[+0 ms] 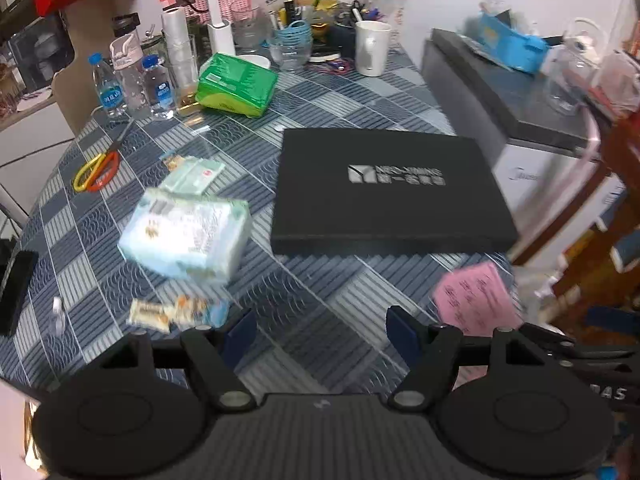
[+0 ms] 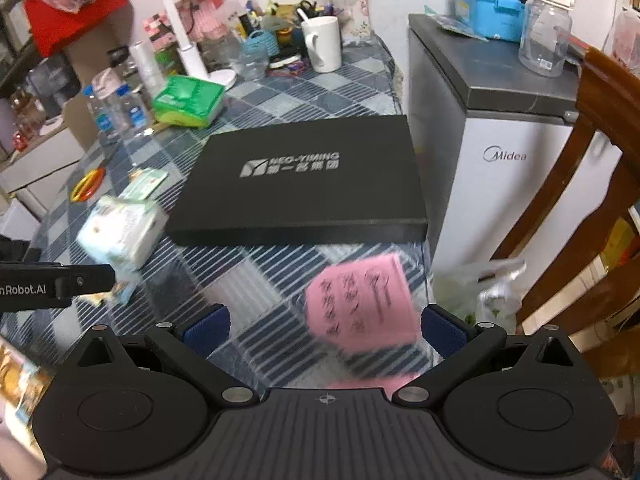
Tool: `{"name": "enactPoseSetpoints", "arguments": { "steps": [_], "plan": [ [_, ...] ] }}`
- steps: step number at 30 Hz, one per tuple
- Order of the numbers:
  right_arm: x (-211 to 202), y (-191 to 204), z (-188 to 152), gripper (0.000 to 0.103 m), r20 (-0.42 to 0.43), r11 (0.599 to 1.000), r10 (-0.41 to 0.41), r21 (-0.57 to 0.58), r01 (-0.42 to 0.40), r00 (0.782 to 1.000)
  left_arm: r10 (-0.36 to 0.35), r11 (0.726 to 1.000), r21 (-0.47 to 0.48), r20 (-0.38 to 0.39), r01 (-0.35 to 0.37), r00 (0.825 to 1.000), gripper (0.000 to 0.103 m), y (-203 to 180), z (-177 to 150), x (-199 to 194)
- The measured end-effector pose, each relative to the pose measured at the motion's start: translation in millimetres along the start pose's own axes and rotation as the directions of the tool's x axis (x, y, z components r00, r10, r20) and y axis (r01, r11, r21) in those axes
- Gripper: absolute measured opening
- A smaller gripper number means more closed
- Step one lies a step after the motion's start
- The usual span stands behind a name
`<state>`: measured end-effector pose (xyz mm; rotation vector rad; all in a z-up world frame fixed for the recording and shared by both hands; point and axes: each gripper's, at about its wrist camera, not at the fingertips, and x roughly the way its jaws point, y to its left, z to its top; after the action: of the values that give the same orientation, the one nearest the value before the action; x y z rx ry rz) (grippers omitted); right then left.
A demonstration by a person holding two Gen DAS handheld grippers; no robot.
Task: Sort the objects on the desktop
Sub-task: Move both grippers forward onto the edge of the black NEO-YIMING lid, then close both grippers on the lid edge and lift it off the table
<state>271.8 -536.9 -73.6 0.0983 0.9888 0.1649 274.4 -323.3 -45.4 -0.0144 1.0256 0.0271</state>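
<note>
A flat black box point(image 1: 388, 188) with a silver logo lies on the blue checked table; it also shows in the right wrist view point(image 2: 304, 184). A pale tissue pack point(image 1: 186, 234) lies left of it, also seen from the right wrist point(image 2: 122, 232). Small snack packets point(image 1: 176, 314) lie near the front edge. A pink handwritten note point(image 1: 474, 300) lies front right, just ahead of my right gripper point(image 2: 324, 330), between its pads point(image 2: 362, 300). My left gripper point(image 1: 322, 330) is open and empty above bare tablecloth. My right gripper is open and empty.
Orange-yellow scissors point(image 1: 98, 170) and a green pack point(image 1: 236, 84) lie at left and back. Water bottles point(image 1: 108, 88), a white mug point(image 1: 372, 48), cups and pen holders crowd the back. A grey-topped fridge point(image 2: 504, 128) and a wooden chair point(image 2: 580, 200) stand right of the table.
</note>
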Motion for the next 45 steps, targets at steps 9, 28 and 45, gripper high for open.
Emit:
{"name": "enactPoseSetpoints", "arguments": {
  "steps": [9, 28, 45],
  "plan": [
    [56.4, -15.1, 49.9, 0.103, 0.002, 1.0, -0.024, 0.004, 0.024, 1.0, -0.017, 0.999, -0.049, -0.03, 0.015, 0.999, 0.085, 14.4, 58.6, 69.2],
    [172.8, -60.4, 124.4, 0.103, -0.039, 0.999, -0.043, 0.019, 0.044, 0.998, -0.144, 0.971, -0.202, -0.085, 0.125, 0.986, 0.085, 60.7, 124.1, 199.2],
    [218.8, -84.2, 134.9, 0.103, -0.01, 0.988, 0.087, 0.131, -0.085, 0.996, -0.306, 0.931, -0.215, -0.029, 0.293, 0.951, 0.103, 70.9, 111.3, 236.2]
  ]
}}
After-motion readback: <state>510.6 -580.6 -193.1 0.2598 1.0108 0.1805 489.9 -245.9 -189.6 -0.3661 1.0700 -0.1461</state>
